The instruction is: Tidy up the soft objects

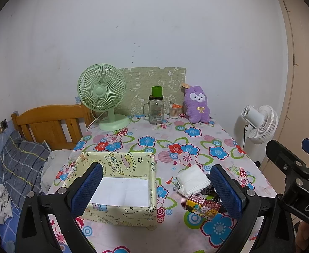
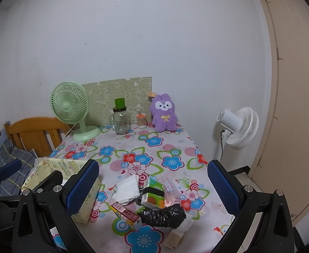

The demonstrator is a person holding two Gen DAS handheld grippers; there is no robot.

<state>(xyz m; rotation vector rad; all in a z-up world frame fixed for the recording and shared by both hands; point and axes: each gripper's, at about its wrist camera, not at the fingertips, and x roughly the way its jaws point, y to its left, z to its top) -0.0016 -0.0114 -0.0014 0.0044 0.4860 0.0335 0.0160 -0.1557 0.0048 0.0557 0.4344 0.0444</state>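
White cloth (image 2: 126,189) lying lower centre of frame, right of empty box (image 1: 120,164) on worktop (image 2: 154,147). Both grippers, left (image 1: 156,189) and right (image 2: 152,189), wide apart, holding nothing. Best pinched mid-fold, then lowered into box.

A green desk fan (image 1: 103,93) stands at the back of the flowered tablecloth (image 1: 196,145), beside a glass jar (image 1: 155,110) topped with a green cup (image 1: 156,91). A white standing fan (image 2: 237,127) is right of the table, a wooden headboard (image 1: 49,124) left.
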